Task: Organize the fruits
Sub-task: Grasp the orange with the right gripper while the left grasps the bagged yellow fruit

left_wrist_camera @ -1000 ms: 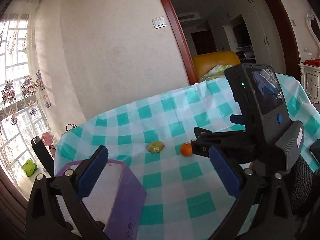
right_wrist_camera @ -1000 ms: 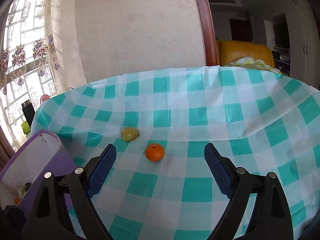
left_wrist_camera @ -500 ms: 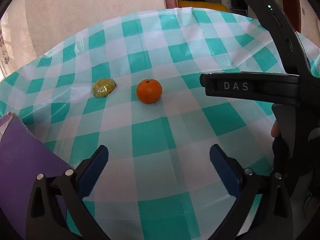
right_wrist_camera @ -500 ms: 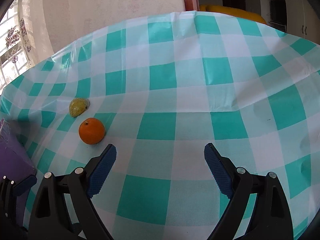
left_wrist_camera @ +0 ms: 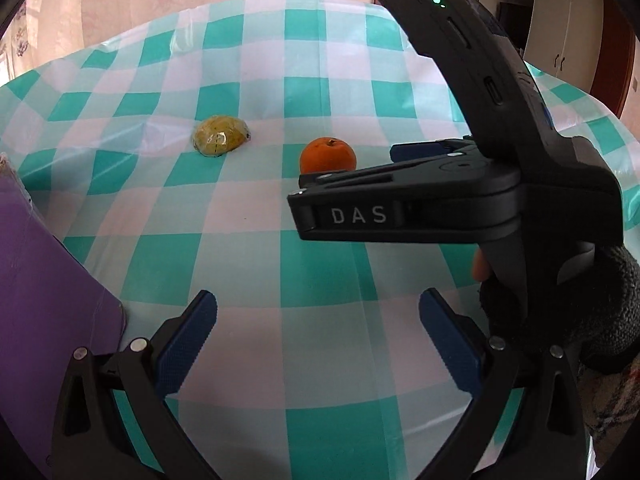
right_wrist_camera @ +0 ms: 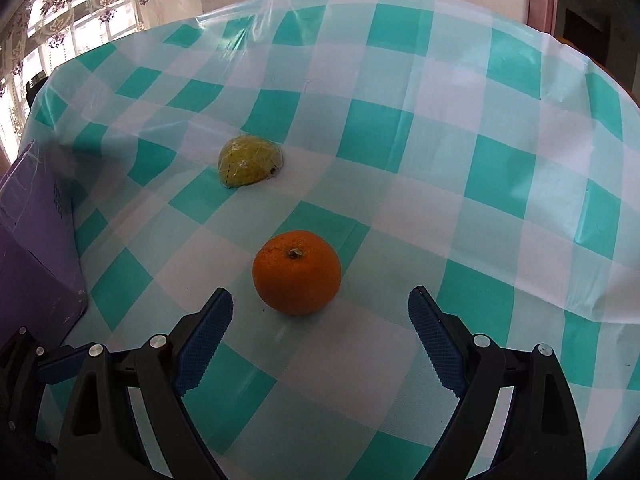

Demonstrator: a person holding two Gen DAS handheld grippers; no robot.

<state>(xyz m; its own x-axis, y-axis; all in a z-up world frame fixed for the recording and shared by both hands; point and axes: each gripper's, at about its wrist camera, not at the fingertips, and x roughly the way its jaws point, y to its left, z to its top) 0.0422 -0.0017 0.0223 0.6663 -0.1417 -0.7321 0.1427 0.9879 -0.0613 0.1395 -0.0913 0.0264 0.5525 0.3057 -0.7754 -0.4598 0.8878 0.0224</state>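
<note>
The orange (right_wrist_camera: 296, 272) rests on the checked tablecloth (right_wrist_camera: 500, 168), just ahead of the right gripper (right_wrist_camera: 320, 336), whose jaws gape wide around nothing. Beyond the orange lies a plastic-wrapped yellow fruit (right_wrist_camera: 250, 162); a purple box (right_wrist_camera: 32, 240) stands left of it. The left gripper (left_wrist_camera: 318, 338) hangs wide open, holding nothing.

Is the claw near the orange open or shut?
Open. The right gripper has its blue pads wide apart, and the orange sits untouched on the tablecloth just ahead.
</note>
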